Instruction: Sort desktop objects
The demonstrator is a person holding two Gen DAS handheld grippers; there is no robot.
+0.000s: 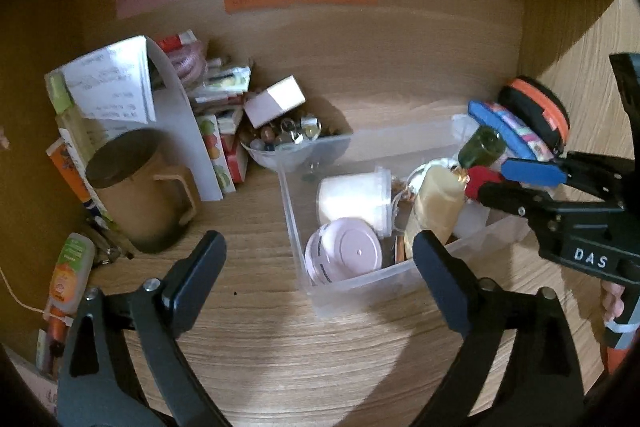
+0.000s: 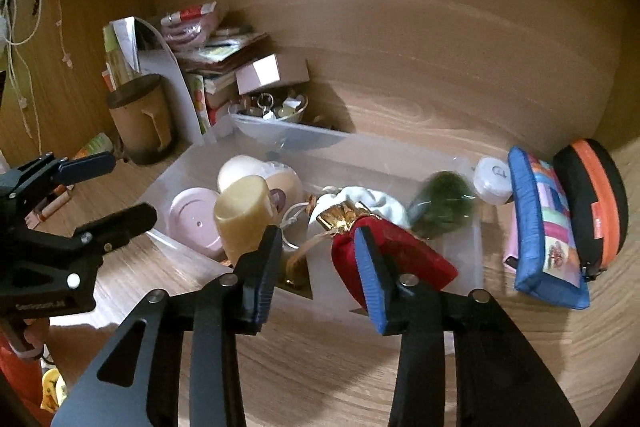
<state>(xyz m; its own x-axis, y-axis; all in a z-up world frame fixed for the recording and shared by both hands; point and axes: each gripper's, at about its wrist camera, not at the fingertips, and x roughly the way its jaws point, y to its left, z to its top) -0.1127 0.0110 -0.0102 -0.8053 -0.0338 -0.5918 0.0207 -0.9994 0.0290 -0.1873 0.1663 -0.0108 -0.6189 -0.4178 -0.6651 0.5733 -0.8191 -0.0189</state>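
A clear plastic box (image 1: 344, 283) (image 2: 400, 155) on the wooden desk holds a pink round tin (image 1: 344, 253) (image 2: 192, 219), a white tub (image 1: 354, 197), a cream cylinder (image 1: 434, 205) (image 2: 242, 215), a white pouch (image 2: 368, 203) and a green bottle (image 1: 478, 147) (image 2: 442, 205). My right gripper (image 2: 318, 267) (image 1: 508, 179) is open over the box; a red pouch with gold trim (image 2: 400, 253) (image 1: 480, 183) lies against its right finger. My left gripper (image 1: 320, 277) (image 2: 108, 187) is open and empty at the box's near left corner.
A blue patterned case (image 2: 544, 227) (image 1: 508, 131) and a black-and-orange case (image 2: 592, 203) (image 1: 540, 111) stand right of the box. A brown mug (image 1: 136, 187) (image 2: 142, 119), papers, books, a small box (image 1: 276, 101) and a bowl of trinkets (image 1: 284, 143) crowd the back left.
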